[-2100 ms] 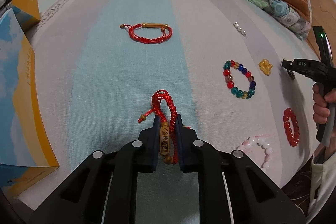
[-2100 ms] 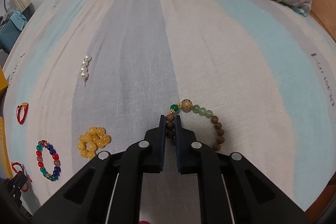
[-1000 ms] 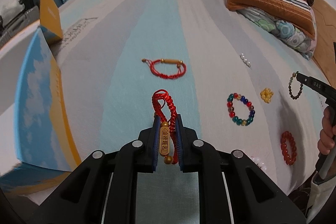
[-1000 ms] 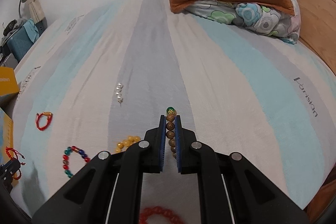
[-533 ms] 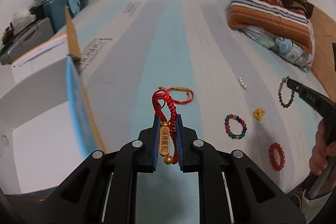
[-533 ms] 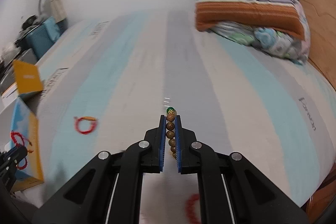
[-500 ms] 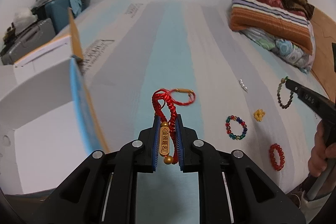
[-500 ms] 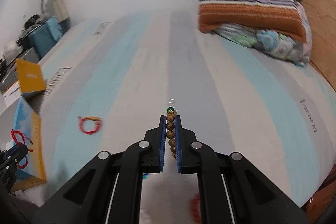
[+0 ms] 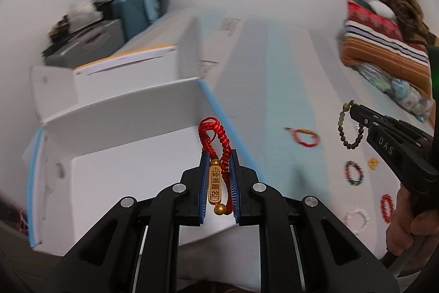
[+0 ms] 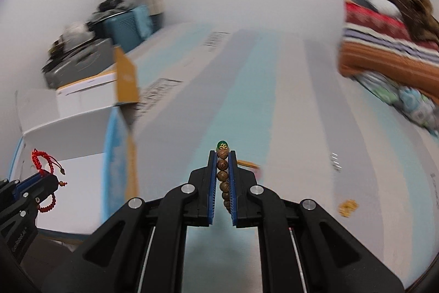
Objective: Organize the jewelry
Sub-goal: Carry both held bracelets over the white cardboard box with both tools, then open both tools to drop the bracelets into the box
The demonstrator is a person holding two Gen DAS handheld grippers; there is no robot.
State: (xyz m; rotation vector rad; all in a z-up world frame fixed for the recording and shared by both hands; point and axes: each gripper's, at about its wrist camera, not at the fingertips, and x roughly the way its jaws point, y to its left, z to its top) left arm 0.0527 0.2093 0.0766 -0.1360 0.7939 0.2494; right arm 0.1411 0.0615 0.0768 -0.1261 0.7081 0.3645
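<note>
Red cord bracelet [image 9: 216, 147] pinched in left hand-held gripper [image 9: 218, 177], wooden bead bracelet [image 10: 222, 177] clamped in right hand-held gripper [image 10: 221, 177], lower beads hidden

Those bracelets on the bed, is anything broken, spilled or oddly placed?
Nothing looks damaged. The red cord bracelet and the wooden bead bracelet are each pinched whole in a gripper; others lie scattered but intact on the striped bedsheet.
</note>
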